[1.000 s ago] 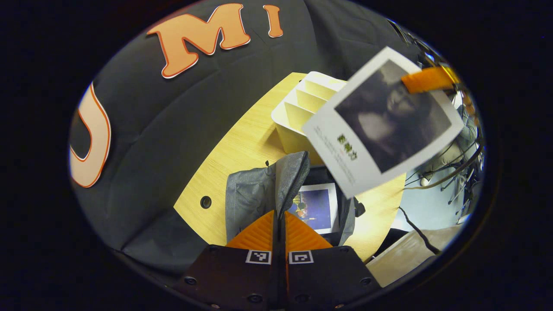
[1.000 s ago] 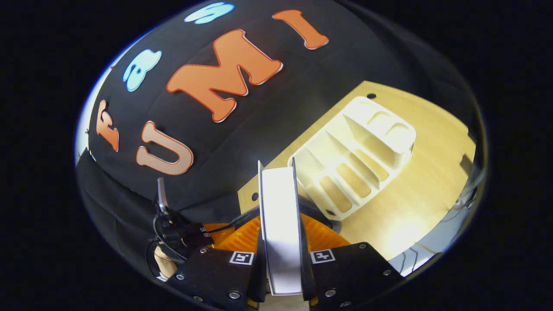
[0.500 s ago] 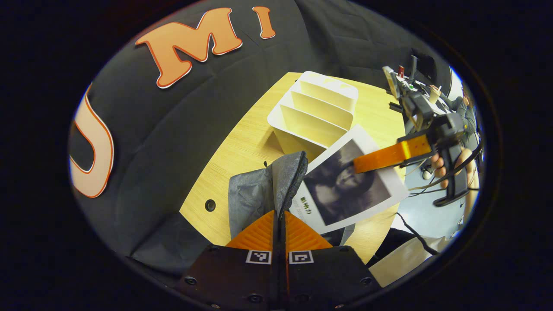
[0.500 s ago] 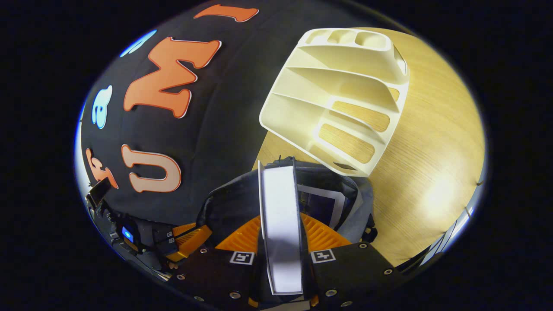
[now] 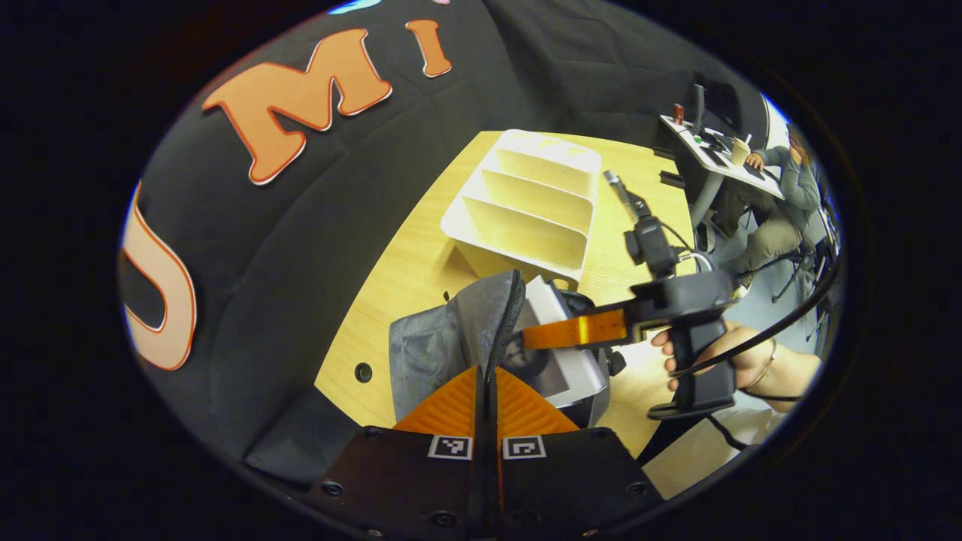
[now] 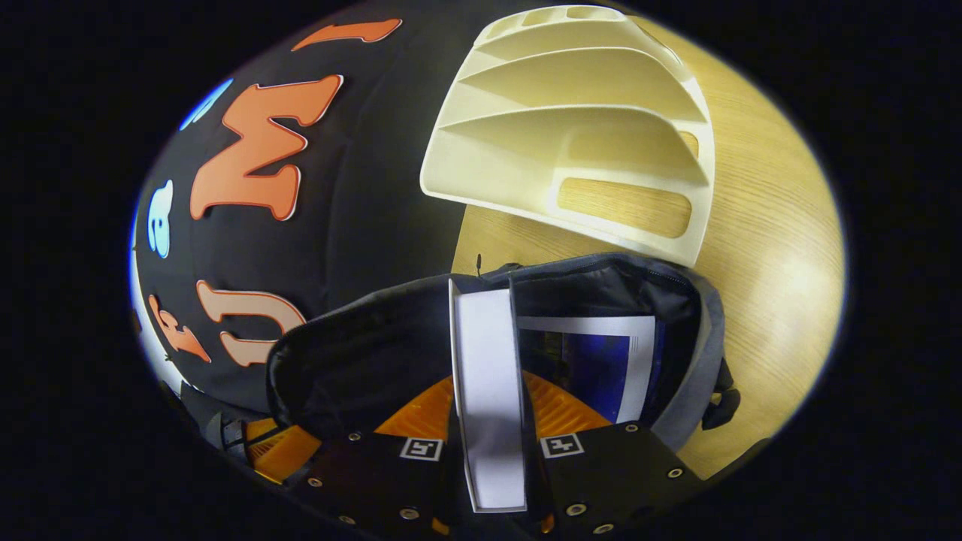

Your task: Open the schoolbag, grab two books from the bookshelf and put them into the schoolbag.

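Note:
A grey schoolbag (image 5: pixel 443 338) stands open on the wooden table (image 5: pixel 421 255). My left gripper (image 5: pixel 487 376) is shut on the bag's flap along the zipper edge, holding it up. In the right gripper view, my right gripper (image 6: pixel 487 391) is shut on a white book (image 6: pixel 487 376), seen edge-on and lowered into the bag's mouth (image 6: pixel 601 293). A blue-covered book (image 6: pixel 594 364) lies inside the bag. The left gripper view shows the right gripper (image 5: pixel 575 330), held by a hand (image 5: pixel 740 361), with the white book (image 5: pixel 560 353) partly inside the bag. The cream bookshelf (image 6: pixel 586 135) stands behind the bag with bare slots.
The black cloth wall runs along the table's far left side. A round cable hole (image 5: pixel 363 371) sits in the table beside the bag. Beyond the table's right edge a person (image 5: pixel 774 210) sits at a desk, with chairs and cables nearby.
My right gripper has come down from above the table with the white book, which now sits partly inside the bag. The left gripper keeps hold of the flap.

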Available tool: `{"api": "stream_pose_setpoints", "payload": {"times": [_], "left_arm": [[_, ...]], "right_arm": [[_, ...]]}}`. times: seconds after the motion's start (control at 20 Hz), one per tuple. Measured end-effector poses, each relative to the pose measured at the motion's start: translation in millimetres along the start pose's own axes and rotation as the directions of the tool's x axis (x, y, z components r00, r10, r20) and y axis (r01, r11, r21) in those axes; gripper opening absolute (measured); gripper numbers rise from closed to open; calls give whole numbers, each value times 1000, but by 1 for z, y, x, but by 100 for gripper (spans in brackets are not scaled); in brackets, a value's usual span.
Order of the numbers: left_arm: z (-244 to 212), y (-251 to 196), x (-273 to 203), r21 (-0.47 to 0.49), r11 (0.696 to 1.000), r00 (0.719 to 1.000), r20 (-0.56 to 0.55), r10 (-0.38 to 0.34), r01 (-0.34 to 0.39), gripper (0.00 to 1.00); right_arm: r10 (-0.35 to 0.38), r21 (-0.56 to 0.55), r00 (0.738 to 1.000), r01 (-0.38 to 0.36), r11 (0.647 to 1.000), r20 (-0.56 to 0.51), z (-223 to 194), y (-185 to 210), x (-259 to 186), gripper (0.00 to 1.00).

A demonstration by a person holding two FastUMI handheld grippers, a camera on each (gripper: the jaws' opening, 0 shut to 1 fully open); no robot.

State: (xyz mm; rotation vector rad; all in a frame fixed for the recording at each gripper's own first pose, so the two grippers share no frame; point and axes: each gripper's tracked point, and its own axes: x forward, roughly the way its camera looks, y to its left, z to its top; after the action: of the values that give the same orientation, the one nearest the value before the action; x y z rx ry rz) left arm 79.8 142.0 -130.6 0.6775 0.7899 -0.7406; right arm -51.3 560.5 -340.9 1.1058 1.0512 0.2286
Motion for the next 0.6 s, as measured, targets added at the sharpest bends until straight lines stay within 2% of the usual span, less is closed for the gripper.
{"api": "stream_pose_setpoints", "payload": {"times": [0.1,0.2,0.3,0.35,0.4,0.5,0.55,0.6], "left_arm": [[1,0,1,14,1000,1000,1,1,-1,1],[-3,4,0,16,1000,1000,-4,12,-12,1],[-8,8,4,-3,1000,1000,-12,8,-8,1],[-12,7,5,-17,1000,1000,-13,1,-1,1],[-13,5,6,-32,999,1000,-11,-8,8,1],[-13,5,7,-41,999,1000,-4,-10,10,1],[-15,4,9,-48,999,1000,-1,-15,15,1],[-15,1,11,-57,998,1000,2,-23,23,1]], "right_arm": [[-40,7,999,40,999,17,-2,-8,13,35],[-113,11,994,113,994,1,-6,-23,19,39],[-193,5,981,193,981,-15,-8,-40,17,53],[-223,-4,975,222,975,-20,-9,-46,15,48],[-248,-17,968,248,969,-32,-11,-51,13,65],[-287,-51,957,285,957,-42,-11,-57,3,73],[-304,-74,952,300,951,-43,-11,-60,-3,83],[-318,-95,947,313,945,-42,-9,-62,-13,89]]}}
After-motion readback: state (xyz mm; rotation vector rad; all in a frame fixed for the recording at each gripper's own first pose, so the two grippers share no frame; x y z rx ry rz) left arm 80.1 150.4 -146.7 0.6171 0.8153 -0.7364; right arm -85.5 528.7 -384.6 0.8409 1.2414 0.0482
